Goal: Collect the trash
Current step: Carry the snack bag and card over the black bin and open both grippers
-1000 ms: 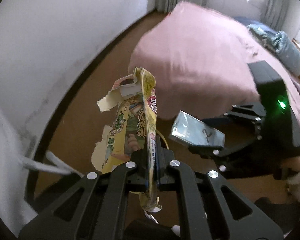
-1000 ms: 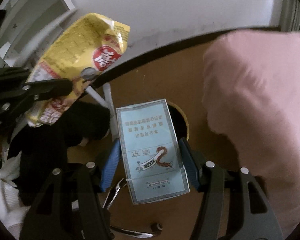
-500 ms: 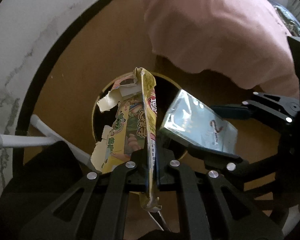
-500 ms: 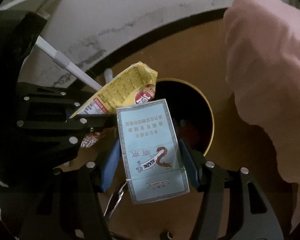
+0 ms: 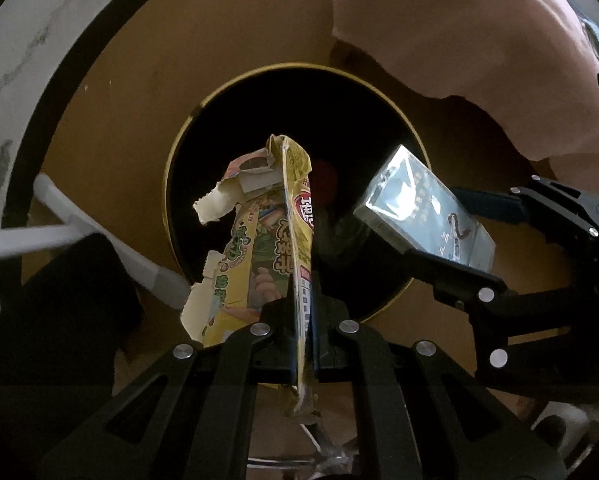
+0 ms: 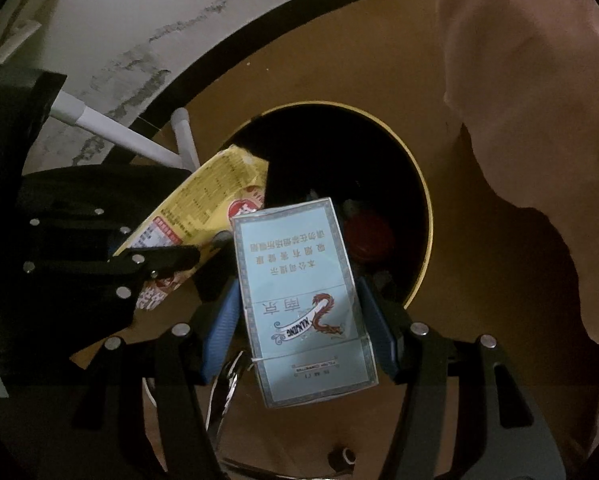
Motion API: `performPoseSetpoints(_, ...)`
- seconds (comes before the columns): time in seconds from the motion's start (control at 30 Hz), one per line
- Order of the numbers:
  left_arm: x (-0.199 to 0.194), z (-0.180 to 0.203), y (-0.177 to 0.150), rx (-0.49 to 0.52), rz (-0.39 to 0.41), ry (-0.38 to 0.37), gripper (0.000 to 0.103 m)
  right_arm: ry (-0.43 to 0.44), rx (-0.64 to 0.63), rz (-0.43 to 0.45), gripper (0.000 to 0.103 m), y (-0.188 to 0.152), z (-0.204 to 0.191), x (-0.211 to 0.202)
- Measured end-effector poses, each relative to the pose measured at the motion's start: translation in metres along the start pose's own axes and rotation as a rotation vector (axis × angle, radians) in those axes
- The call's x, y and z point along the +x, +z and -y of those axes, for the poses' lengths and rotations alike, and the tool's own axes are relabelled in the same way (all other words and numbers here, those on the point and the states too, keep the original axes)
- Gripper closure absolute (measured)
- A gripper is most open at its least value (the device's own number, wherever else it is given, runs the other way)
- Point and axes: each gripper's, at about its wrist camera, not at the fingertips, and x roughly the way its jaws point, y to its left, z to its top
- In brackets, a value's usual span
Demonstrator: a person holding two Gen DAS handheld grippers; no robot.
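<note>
Left wrist view: my left gripper (image 5: 305, 320) clamps the snack wrapper (image 5: 267, 236), my right gripper (image 6: 299, 320) the cigarette pack (image 6: 299, 300), both above the bin (image 5: 183, 152). Off-centre release risks floor landings.

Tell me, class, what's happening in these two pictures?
A person is binning rubbish with two tools. The left hand-held gripper is shut on a torn yellow snack wrapper, and the right hand-held gripper clamps a pale blue cigarette pack. Both are held over the open mouth of a round black bin with a yellow rim; neither has been dropped in yet.
</note>
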Motion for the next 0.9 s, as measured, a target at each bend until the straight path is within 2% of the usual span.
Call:
performPoseSetpoints(0.2, 0.0, -0.002, -0.001, -0.059, -0.015, -0.038, 0.099, -0.006, 0.007, -0.01, 0.045, 0.009, 0.0, 0.008)
performPoseSetpoints(0.53, -0.001, -0.006, -0.002, -0.09, -0.012, -0.071, 0.099, 0.001, 0.032, -0.007, 0.045, 0.019, 0.001, 0.012)
performPoseSetpoints(0.7, -0.003, -0.012, -0.006, -0.103, 0.02, -0.083, 0.096, 0.014, 0.064, -0.011, 0.042, 0.02, 0.007, 0.012)
performPoseSetpoints(0.73, -0.004, -0.014, -0.005, -0.111, 0.028, -0.083, 0.081, 0.011, 0.075, -0.008, 0.033, 0.021, 0.009, 0.011)
performPoseSetpoints(0.77, -0.006, -0.014, -0.004, -0.121, 0.042, -0.08, 0.056, 0.006, 0.085, -0.001, 0.03, 0.019, 0.01, 0.009)
performPoseSetpoints(0.8, -0.008, -0.016, -0.004, -0.136, 0.058, -0.038, 0.045, -0.004, 0.103, 0.012, 0.025, 0.019, 0.014, 0.006)
performPoseSetpoints(0.83, -0.01, -0.019, -0.004, -0.149, 0.075, -0.018, 0.028, -0.002, 0.119, 0.021, 0.022, 0.02, 0.019, 0.003)
performPoseSetpoints(0.87, -0.012, -0.022, -0.003, -0.164, 0.092, -0.025, 0.02, 0.008, 0.141, 0.031, 0.021, 0.021, 0.025, -0.001)
performPoseSetpoints(0.9, -0.015, -0.023, -0.003, -0.177, 0.104, -0.038, 0.019, 0.009, 0.159, 0.038, 0.019, 0.021, 0.03, -0.005)
